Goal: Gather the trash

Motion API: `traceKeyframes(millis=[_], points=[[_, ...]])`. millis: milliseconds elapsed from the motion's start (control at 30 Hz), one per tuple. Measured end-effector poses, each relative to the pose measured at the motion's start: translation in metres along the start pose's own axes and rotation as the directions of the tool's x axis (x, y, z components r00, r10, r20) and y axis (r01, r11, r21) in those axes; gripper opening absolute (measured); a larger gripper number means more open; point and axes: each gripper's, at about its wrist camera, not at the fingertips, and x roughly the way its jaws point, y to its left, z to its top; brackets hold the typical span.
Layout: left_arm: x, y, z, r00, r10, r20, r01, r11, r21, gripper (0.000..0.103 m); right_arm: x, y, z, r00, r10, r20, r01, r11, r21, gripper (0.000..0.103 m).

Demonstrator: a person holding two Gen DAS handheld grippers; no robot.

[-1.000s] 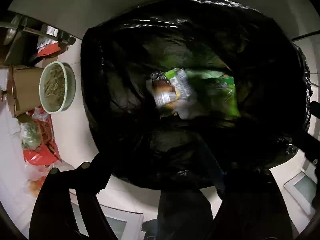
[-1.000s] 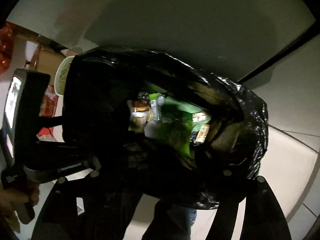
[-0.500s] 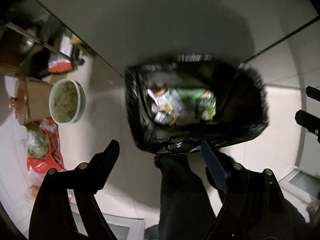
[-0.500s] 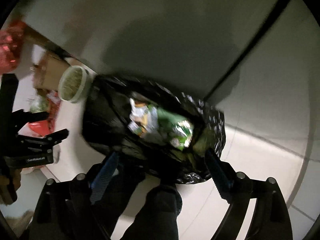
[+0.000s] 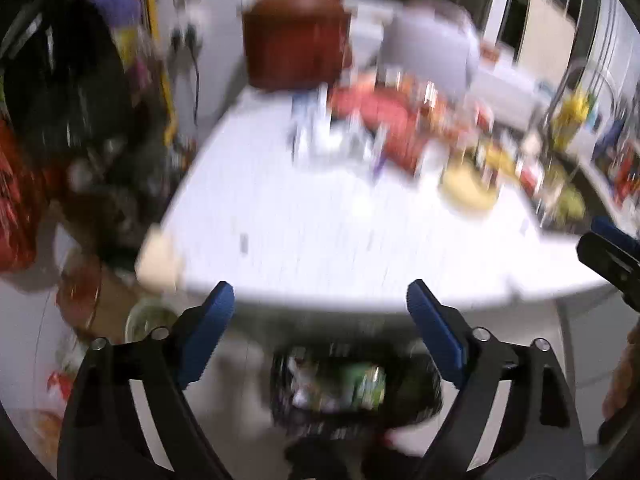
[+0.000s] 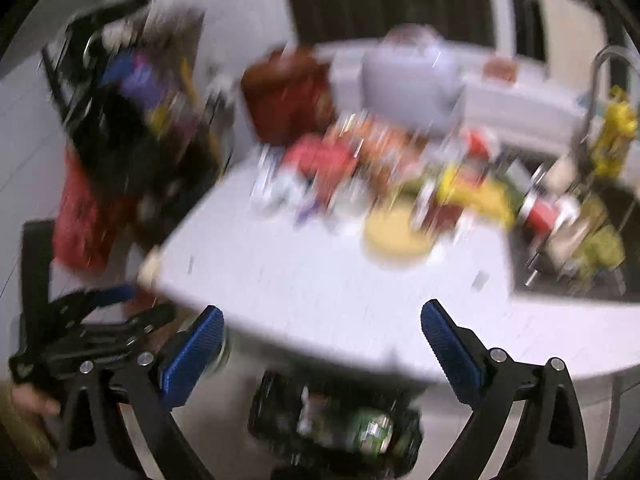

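Black crinkled trash bag (image 5: 356, 392) below my counter's (image 5: 340, 240) near edge, wrappers inside; left gripper (image 5: 320, 312) and right gripper (image 6: 324, 340) just spread, empty.

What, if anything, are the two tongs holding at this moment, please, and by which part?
Nothing. The left tongs and the right tongs both stand open and empty above the black trash bag; their jaws have just been opening.
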Motion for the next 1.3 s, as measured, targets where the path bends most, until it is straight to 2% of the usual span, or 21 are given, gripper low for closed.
traceKeyframes(millis=[100,167,267,567,1300], points=[[-0.014,-0.011,0.027,0.996,0.032,0.081,-0.034,0.999,0.011,0.087,-0.018,-0.008,0.033,0.99,-0.087,0.112,0.084,0.996,0.036,0.098],[-0.023,-0.018,0.041,0.991,0.03,0.129,-0.032,0.999,0.014,0.087,-0.021,-0.011,0.051,0.985,-0.103,0.139,0.095,0.994,0.062,0.098],[-0.03,-0.027,0.055,0.986,0.044,0.16,-0.047,0.999,0.015,0.087,-0.024,-0.013,0.067,0.98,-0.128,0.151,0.117,0.99,0.085,0.098],[-0.044,-0.035,0.06,0.983,0.04,0.181,-0.046,0.998,0.03,0.087,-0.033,-0.02,0.071,0.97,-0.182,0.163,0.167,0.981,0.103,0.098],[-0.056,-0.028,0.075,0.972,0.072,0.224,-0.074,0.997,0.001,0.087,-0.035,-0.025,0.075,0.972,-0.173,0.158,0.154,0.98,0.127,0.098]])
